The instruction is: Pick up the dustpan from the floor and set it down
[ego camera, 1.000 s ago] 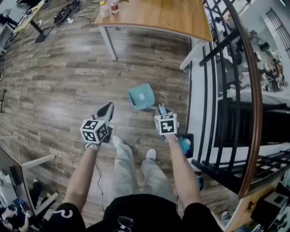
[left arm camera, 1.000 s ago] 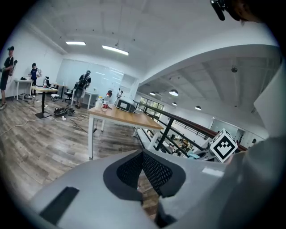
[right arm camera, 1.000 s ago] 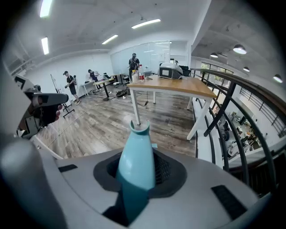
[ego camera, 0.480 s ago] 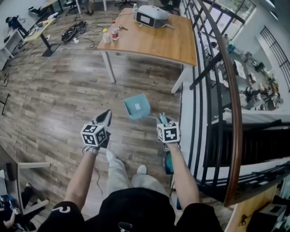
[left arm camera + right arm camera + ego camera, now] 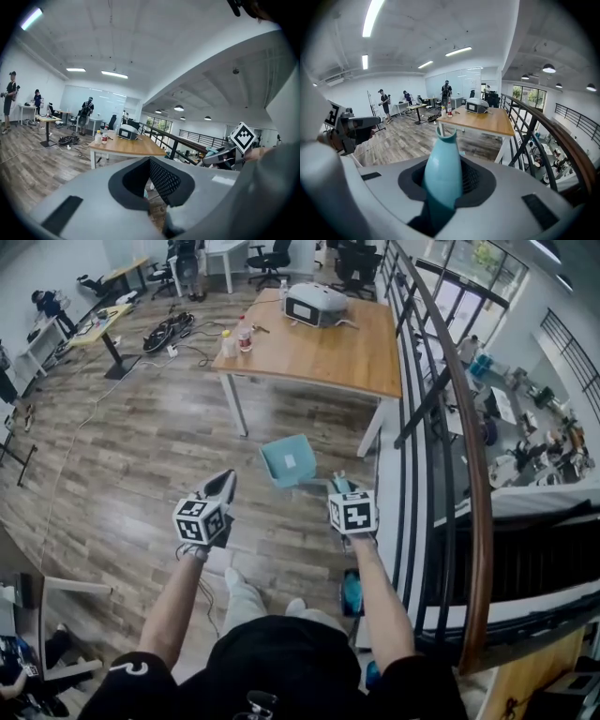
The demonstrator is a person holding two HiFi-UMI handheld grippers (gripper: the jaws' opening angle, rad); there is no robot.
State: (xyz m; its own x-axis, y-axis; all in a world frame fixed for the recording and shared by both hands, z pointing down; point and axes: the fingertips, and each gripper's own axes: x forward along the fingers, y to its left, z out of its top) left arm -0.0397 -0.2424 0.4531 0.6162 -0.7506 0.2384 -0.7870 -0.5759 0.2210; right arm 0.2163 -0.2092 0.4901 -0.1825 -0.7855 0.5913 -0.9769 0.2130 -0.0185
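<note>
The right gripper (image 5: 337,487) pinches the handle (image 5: 443,173) of the teal plastic dustpan (image 5: 289,461). The dustpan hangs clear of the grey-brown wood-plank floor (image 5: 141,456), its pan out ahead of the gripper. It is short of the light wooden desk (image 5: 328,352) and beside the dark metal railing (image 5: 441,418). The left gripper (image 5: 223,487) holds nothing; its jaws seem pressed together, though its own view leaves that unclear.

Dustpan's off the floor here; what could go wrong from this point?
The right claw grips only the handle, so the dustpan could tilt or slip. It hangs near the table leg and might knock it. The railing is close on the right; a dropped dustpan could go through.
</note>
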